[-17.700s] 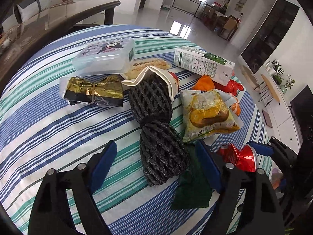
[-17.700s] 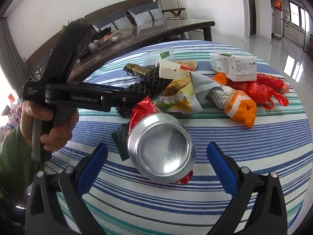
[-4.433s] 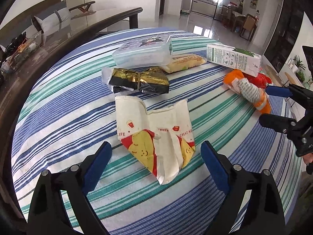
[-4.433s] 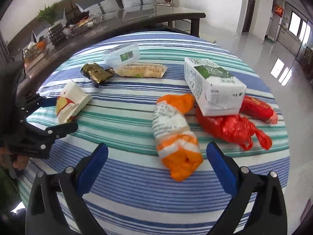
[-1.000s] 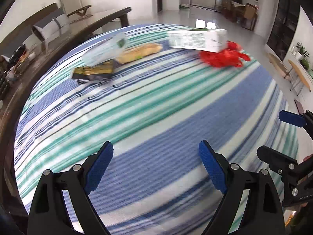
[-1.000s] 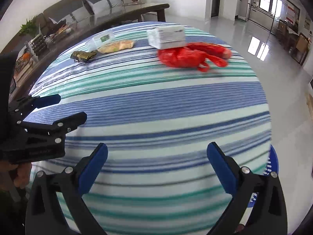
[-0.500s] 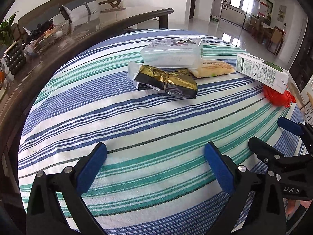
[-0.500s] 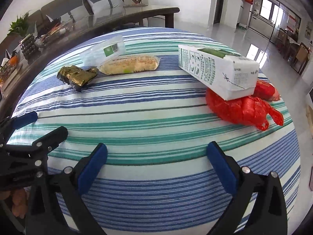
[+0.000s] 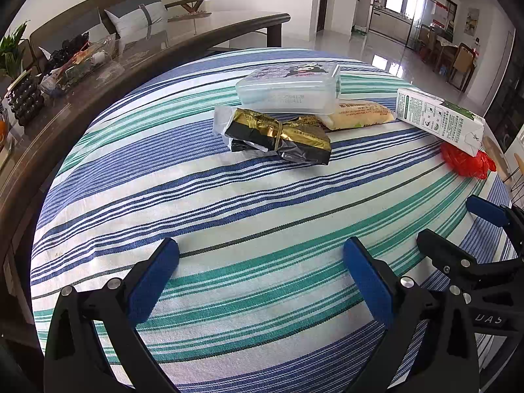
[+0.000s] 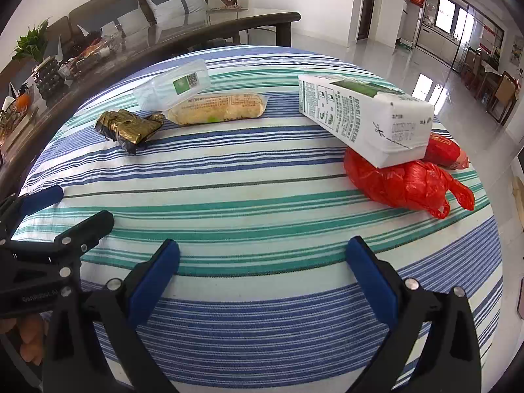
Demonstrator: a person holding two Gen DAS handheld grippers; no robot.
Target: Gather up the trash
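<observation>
On the striped tablecloth [image 9: 229, 203] lie a crumpled gold and black wrapper [image 9: 278, 134], a clear plastic box [image 9: 288, 88], a yellow snack packet [image 9: 360, 114], a white and green milk carton [image 9: 439, 119] and a red plastic bag [image 9: 465, 160]. The right wrist view shows the same wrapper [image 10: 127, 129], box [image 10: 173, 86], packet [image 10: 217, 106], carton [image 10: 363, 118] and red bag [image 10: 402, 183]. My left gripper [image 9: 260, 271] is open and empty, in front of the wrapper. My right gripper [image 10: 262, 271] is open and empty, short of the carton and bag.
A dark wooden table [image 9: 98, 75] with fruit and clutter runs behind the round table on the left. A sofa with cushions [image 10: 157, 9] stands behind it. Shiny floor and a dining area [image 9: 442, 52] lie beyond the far right edge.
Since earlier, the can, net, snack bags, paper bag and orange bag are gone from the table. Over the last second both grippers swung in toward the remaining items.
</observation>
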